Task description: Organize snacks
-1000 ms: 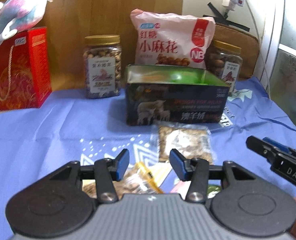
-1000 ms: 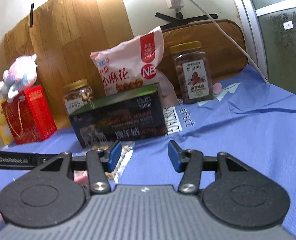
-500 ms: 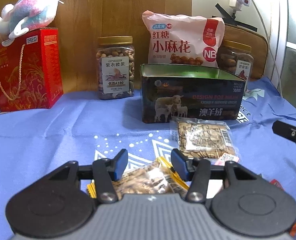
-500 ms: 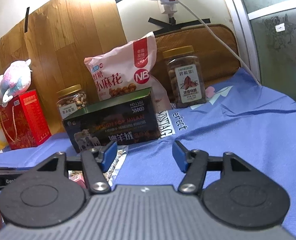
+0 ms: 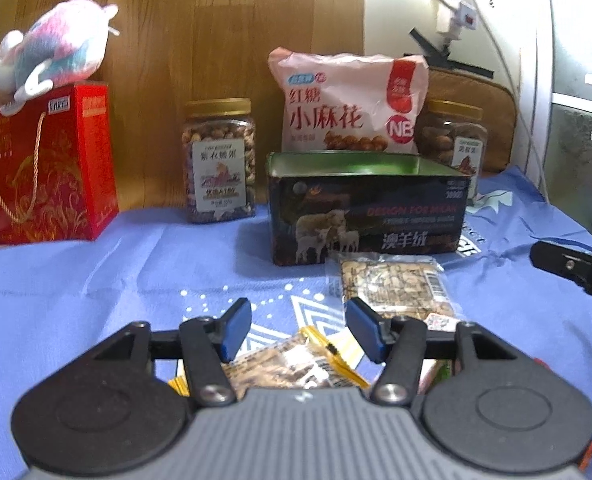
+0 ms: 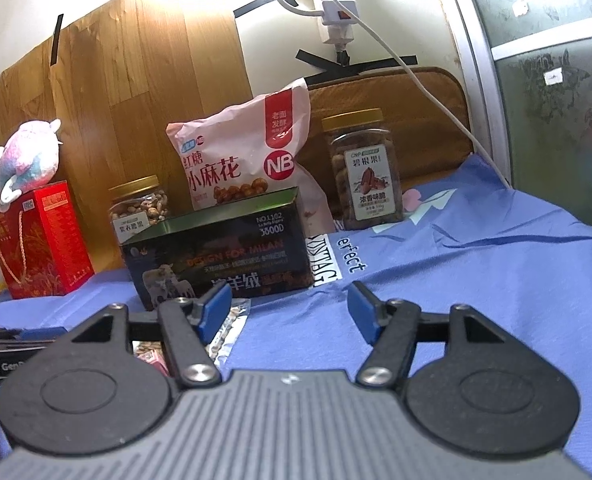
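Note:
An open dark tin box [image 5: 370,216] with sheep on its side stands on the blue cloth; it also shows in the right wrist view [image 6: 220,258]. A clear packet of nut brittle [image 5: 394,286] lies just in front of it. A yellow-edged snack packet [image 5: 296,364] lies under my left gripper [image 5: 300,330], which is open and empty above it. My right gripper [image 6: 290,312] is open and empty over bare cloth, right of the brittle packet's foil edge [image 6: 230,326]. A small pink packet [image 6: 152,358] lies near its left finger.
At the back stand a pink snack bag [image 5: 350,108], a nut jar [image 5: 218,160], a second jar [image 6: 362,170], and a red gift box [image 5: 48,164] with a plush toy [image 5: 52,50] on top. The other gripper shows at right [image 5: 576,270].
Both grippers have drawn back and tilted up a little, so the tin and the packets sit farther off in view. Both stay open and empty.

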`<state>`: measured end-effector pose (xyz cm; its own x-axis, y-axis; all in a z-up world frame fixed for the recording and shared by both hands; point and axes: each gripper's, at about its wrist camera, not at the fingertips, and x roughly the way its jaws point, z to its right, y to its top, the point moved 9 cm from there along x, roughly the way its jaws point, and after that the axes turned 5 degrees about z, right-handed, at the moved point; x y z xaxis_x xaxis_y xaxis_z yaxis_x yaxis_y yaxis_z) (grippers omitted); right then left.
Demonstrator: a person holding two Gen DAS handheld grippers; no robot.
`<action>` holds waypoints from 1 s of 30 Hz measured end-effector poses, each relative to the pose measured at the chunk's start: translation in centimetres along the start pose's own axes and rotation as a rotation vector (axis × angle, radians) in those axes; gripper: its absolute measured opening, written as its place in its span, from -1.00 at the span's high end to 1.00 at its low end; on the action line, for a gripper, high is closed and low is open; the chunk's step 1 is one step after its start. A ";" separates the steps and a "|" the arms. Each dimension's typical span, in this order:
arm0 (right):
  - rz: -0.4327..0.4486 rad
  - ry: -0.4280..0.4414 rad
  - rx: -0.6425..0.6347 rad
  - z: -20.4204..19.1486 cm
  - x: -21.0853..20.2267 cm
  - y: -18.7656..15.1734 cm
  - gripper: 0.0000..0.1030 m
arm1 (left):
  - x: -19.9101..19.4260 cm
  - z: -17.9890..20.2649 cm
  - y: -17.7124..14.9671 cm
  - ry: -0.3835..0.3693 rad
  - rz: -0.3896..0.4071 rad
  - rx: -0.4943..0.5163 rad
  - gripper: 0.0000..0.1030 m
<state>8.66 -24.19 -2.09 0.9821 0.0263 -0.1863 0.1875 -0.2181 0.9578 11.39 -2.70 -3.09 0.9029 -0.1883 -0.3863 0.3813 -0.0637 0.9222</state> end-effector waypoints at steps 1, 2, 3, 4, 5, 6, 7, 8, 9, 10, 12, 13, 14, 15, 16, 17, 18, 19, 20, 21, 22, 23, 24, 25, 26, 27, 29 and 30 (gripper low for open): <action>0.002 -0.006 -0.008 -0.1 0.0 0.0 -0.30 | -0.1 0.1 0.1 -0.003 0.008 0.003 -0.05; 0.004 -0.012 -0.017 -0.2 -0.1 0.0 -0.30 | -0.2 0.1 0.2 -0.006 0.014 0.004 -0.05; 0.006 -0.019 -0.027 -0.2 -0.1 0.0 -0.31 | -0.3 0.1 0.2 -0.010 0.019 0.003 -0.06; 0.007 -0.025 -0.036 -0.3 -0.2 0.0 -0.31 | -0.3 0.1 0.2 -0.014 0.021 0.001 -0.07; 0.006 -0.030 -0.046 -0.4 -0.3 -0.1 -0.32 | -0.4 0.1 0.2 -0.018 0.022 -0.002 -0.07; 0.005 -0.036 -0.055 -0.4 -0.3 -0.1 -0.34 | -0.4 0.1 0.2 -0.022 0.022 -0.006 -0.07; 0.005 -0.041 -0.061 -0.5 -0.3 -0.1 -0.34 | -0.4 0.1 0.2 -0.024 0.021 -0.009 -0.08; 0.003 -0.045 -0.066 -0.6 -0.3 -0.1 -0.34 | -0.4 0.1 0.2 -0.027 0.019 -0.012 -0.08; -0.002 -0.047 -0.070 -0.5 -0.2 -0.2 -0.34 | -0.4 0.0 0.2 -0.030 0.018 -0.015 -0.08; -0.005 -0.050 -0.072 -0.5 -0.1 -0.2 -0.34 | -0.4 0.1 0.1 -0.032 0.017 -0.016 -0.09; -0.001 -0.053 -0.069 -0.4 -0.2 -0.1 -0.34 | -0.4 0.2 0.1 -0.039 0.015 -0.015 -0.10; 0.003 -0.053 -0.067 -0.4 -0.2 -0.1 -0.35 | -0.4 0.2 0.1 -0.042 0.015 -0.013 -0.11; 0.003 -0.052 -0.065 -0.4 -0.2 -0.1 -0.36 | -0.4 0.3 0.1 -0.043 0.015 -0.010 -0.11; 0.001 -0.051 -0.064 -0.4 -0.2 -0.1 -0.36 | -0.4 0.3 0.1 -0.043 0.017 -0.009 -0.12; -0.004 -0.048 -0.063 -0.4 -0.1 -0.2 -0.36 | -0.4 0.3 0.1 -0.043 0.019 -0.009 -0.12; -0.009 -0.045 -0.062 -0.4 0.0 -0.2 -0.36 | -0.4 0.3 0.1 -0.044 0.019 -0.010 -0.12; -0.014 -0.040 -0.060 -0.4 0.1 -0.3 -0.36 | -0.4 0.3 0.1 -0.046 0.020 -0.012 -0.12; -0.016 -0.037 -0.057 -0.4 0.1 -0.3 -0.36 | -0.4 0.3 0.1 -0.047 0.021 -0.013 -0.12; -0.016 -0.035 -0.055 -0.4 0.1 -0.3 -0.36 | -0.5 0.3 0.1 -0.048 0.023 -0.015 -0.12; -0.014 -0.032 -0.054 -0.4 0.0 -0.3 -0.36 | -0.5 0.3 0.1 -0.050 0.024 -0.016 -0.12; -0.012 -0.028 -0.055 -0.5 0.0 -0.3 -0.37 | -0.5 0.3 0.2 -0.052 0.025 -0.017 -0.13; -0.011 -0.022 -0.057 -0.6 0.0 -0.2 -0.37 | -0.5 0.3 0.2 -0.052 0.027 -0.018 -0.14; -0.010 -0.016 -0.059 -0.7 -0.1 -0.2 -0.37 | -0.5 0.3 0.2 -0.055 0.029 -0.018 -0.15; -0.009 -0.012 -0.060 -0.8 -0.1 -0.2 -0.37 | -0.6 0.3 0.2 -0.056 0.030 -0.018 -0.16; -0.008 -0.005 -0.059 -0.9 -0.1 -0.2 -0.37 | -0.5 0.3 0.2 -0.058 0.030 -0.019 -0.17; -0.009 0.001 -0.058 -0.9 -0.1 -0.2 -0.38 | -0.5 0.3 0.2 -0.060 0.030 -0.021 -0.18; -0.014 0.013 -0.055 -1.0 -0.1 -0.3 -0.38 | -0.5 0.2 0.3 -0.063 0.030 -0.029 -0.25; -0.019 0.021 -0.053 -1.0 0.0 -0.3 -0.39 | -0.5 0.1 0.3 -0.064 0.031 -0.035 -0.30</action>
<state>8.63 -23.12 -2.15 0.9784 0.0503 -0.2005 0.2061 -0.1656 0.9644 11.03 -2.72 -2.59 0.9003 -0.2519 -0.3550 0.3612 -0.0226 0.9322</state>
